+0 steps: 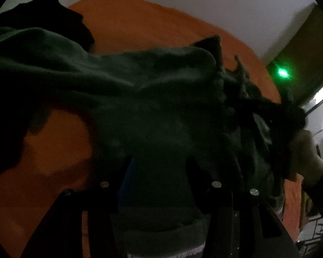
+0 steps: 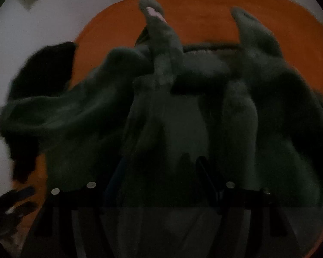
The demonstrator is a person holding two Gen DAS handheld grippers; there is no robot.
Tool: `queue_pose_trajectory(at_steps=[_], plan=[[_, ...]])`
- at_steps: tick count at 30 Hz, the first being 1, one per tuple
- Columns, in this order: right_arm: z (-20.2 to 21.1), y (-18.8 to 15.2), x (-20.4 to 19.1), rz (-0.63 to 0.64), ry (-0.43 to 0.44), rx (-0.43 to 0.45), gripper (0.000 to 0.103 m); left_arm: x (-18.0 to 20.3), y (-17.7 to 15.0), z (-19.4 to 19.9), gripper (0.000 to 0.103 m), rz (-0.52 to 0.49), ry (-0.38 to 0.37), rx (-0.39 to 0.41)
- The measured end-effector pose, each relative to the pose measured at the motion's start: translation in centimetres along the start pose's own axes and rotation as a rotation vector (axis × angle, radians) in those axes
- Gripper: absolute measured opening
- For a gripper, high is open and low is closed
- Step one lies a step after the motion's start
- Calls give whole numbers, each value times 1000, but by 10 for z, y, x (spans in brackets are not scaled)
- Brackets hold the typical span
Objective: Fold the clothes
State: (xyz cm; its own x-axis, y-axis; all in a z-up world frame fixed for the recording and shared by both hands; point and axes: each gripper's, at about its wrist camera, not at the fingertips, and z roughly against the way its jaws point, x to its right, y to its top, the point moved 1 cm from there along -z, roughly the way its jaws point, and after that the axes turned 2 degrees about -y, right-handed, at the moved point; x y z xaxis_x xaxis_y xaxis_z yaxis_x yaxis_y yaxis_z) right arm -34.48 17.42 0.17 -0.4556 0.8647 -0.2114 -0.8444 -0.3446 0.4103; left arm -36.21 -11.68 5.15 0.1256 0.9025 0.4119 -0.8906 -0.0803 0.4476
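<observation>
A dark green fleecy garment (image 1: 118, 81) hangs bunched above an orange sheet (image 1: 140, 21). My left gripper (image 1: 159, 163) is shut on the garment; cloth runs between the fingers and hides their tips, and a pale-striped hem (image 1: 161, 251) hangs below. In the right wrist view the same garment (image 2: 183, 118) drapes over my right gripper (image 2: 161, 163), which is shut on it, tips covered. Two points of cloth (image 2: 159, 28) stick up. The view is dim and blurred.
A black cloth (image 1: 53, 13) lies at the sheet's far left, seen again in the right wrist view as black cloth (image 2: 45, 68). A hand (image 1: 308, 150) and a green light (image 1: 283, 73) show at the right, before a brown cupboard (image 1: 301, 38). A white wall lies behind.
</observation>
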Motion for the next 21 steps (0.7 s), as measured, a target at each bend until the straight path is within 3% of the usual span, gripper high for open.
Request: queue_pose_trajectory(at_steps=[2,3,6,10,15,17,18,20,21], plan=[[5,1,1,-10,10,16,67,-10,-3,-5,51,73,-87,-8],[7,2,2,-15,16,24,67,-14,-5,-9,51,106,-91,-23],[14,4,4,-29,31,48,29,-22,-14,-16,51,116,40,-54],[24,7,6,-49,52,81,29,-16,-31,-15,51,48,115,-59],[36,11,9,-73,78,121,43,9,-42,12,51,-8,76,-95],[15,5,-23,-6,137,25,44,20,-49,27,51,-49,90,-86],[-4,0,-45,77,93,-30,44,25,-52,33,51,-62,96,-78],[-33,-12,-69,195,20,-109,37,30,-56,41,51,-60,102,-58],[-33,-13,-59,150,-14,-105,18,29,-59,43,51,-46,104,-50]])
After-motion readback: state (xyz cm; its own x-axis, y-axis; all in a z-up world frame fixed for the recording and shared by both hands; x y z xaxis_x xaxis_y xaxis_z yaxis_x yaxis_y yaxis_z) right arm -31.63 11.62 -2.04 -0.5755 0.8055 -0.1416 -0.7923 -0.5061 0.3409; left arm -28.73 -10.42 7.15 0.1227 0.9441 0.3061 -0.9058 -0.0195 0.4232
